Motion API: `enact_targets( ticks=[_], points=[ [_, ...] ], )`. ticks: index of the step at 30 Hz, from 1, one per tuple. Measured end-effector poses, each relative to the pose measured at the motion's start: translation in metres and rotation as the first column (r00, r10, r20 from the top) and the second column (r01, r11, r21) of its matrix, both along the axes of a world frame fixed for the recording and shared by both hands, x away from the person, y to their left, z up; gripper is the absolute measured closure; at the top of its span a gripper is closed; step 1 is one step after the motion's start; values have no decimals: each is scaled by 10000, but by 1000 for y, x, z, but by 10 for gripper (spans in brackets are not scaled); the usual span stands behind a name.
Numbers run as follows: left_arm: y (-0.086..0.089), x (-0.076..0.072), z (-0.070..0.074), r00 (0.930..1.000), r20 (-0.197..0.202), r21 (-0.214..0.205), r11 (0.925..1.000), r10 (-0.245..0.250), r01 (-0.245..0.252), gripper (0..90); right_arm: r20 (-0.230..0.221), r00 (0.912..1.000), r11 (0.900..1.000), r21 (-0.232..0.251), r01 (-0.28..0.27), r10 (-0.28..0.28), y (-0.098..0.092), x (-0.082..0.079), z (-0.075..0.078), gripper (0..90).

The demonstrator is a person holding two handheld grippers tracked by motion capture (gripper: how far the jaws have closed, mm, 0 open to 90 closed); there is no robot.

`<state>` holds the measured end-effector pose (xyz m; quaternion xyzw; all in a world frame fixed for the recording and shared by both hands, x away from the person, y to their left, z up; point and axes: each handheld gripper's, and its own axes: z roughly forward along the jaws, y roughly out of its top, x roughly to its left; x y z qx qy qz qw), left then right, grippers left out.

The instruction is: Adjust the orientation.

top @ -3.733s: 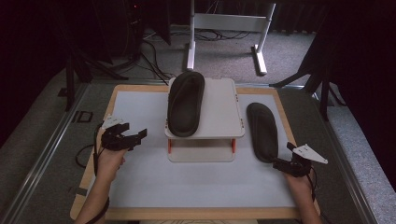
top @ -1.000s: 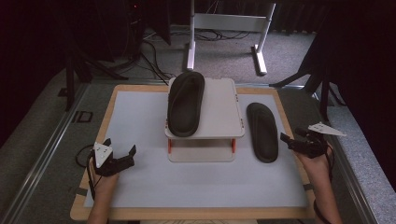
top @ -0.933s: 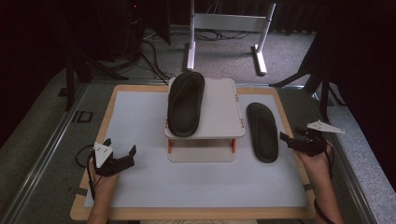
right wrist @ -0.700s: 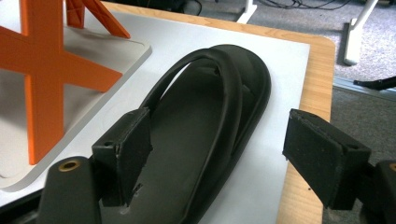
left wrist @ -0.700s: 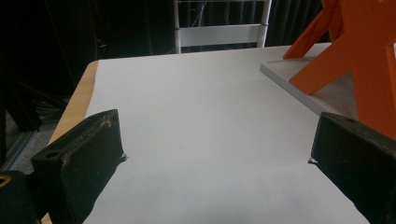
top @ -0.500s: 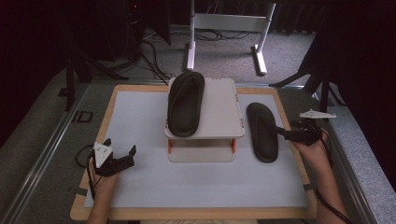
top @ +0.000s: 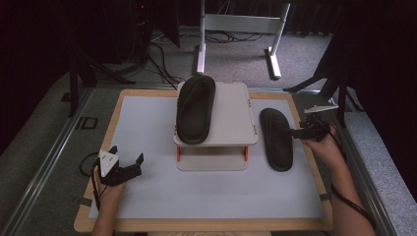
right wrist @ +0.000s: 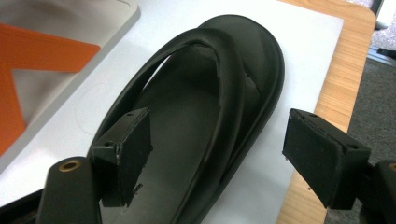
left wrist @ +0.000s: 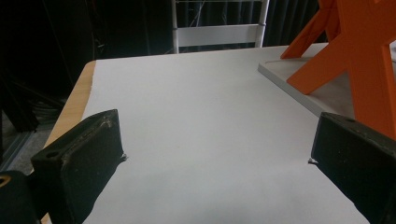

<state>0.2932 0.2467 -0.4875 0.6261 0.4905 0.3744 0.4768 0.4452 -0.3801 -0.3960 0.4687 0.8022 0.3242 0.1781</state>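
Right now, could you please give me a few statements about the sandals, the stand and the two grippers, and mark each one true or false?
1. One black sandal lies on top of the white stand. True.
2. The other sandal also lies on the stand. False: it lies on the white mat, to the right of the stand.
3. The right gripper is shut on that sandal. False: its jaws stand open, one over the sandal's footbed and one past its outer edge.
4. The left gripper is open with nothing between its jaws. True.
5. The stand has orange legs. True.
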Motion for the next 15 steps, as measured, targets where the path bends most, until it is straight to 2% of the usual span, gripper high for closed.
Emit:
enact_targets(
  ticks=[2, 6, 8, 10, 15],
  points=[
    [0, 0, 0, 10000, 8, -4, 10000, -35, 35, 20, -157, 9998, 9999, -59, -97, 96, 0, 3, 0, 257],
    [0, 0, 0, 10000, -1, 4, 10000, -57, 57, 20, -1005, 9943, 9985, -374, -408, 369, 2, 21, -2, 292],
    [0, 0, 0, 10000, -8, 4, 10000, -62, 62, 20, -1128, 9925, 9975, -463, -527, 472, 2, 24, -2, 292],
    [0, 0, 0, 10000, -9, -2, 10000, -62, 62, 20, -1546, 9867, 9961, -639, -601, 496, 5, 33, -2, 304],
    [0, 0, 0, 10000, -4, 16, 10000, -71, 71, 20, -1794, 9829, 9953, -779, -575, 427, 10, 45, -1, 351]
  ],
)
